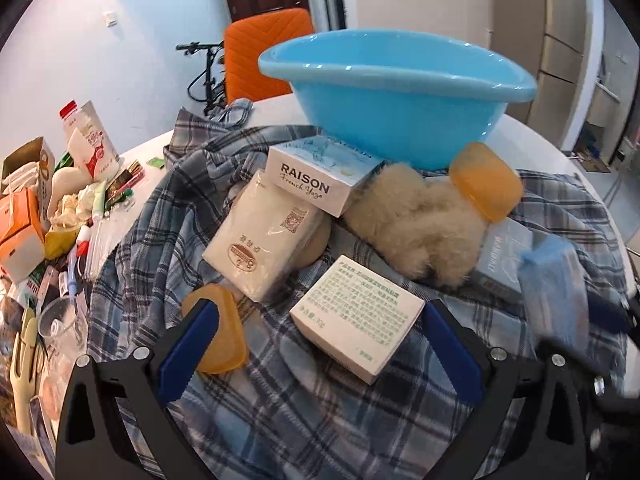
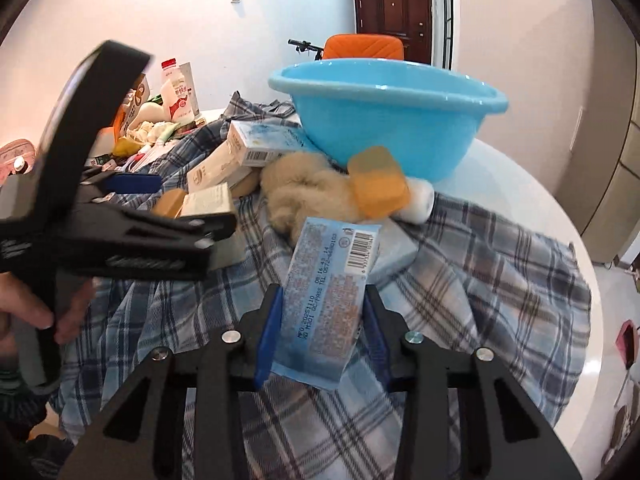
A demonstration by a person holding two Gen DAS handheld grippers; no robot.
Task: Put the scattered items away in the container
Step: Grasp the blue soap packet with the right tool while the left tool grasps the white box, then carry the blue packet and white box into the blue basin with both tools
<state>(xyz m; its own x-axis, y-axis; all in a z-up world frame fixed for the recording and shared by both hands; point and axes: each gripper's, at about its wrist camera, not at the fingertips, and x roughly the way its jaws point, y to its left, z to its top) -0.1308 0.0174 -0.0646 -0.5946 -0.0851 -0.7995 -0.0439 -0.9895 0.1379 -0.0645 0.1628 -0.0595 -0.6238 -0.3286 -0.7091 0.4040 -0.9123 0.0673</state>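
The right gripper [image 2: 320,334] has its fingers clamped on a blue packet [image 2: 326,300] in front of the basin [image 2: 384,120], ready for dropping in, while the left gripper [image 1: 320,344] hangs with fingers apart around the white box [image 1: 356,330]

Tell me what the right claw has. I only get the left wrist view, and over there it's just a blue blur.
Observer: The right claw is shut on a blue packet, with printed text and a barcode at its far end.
Operator: Check behind the orange case by the basin for anything I can't see.
Observer: A white roll lies on its side just behind the orange case, close to the foot of the blue basin.
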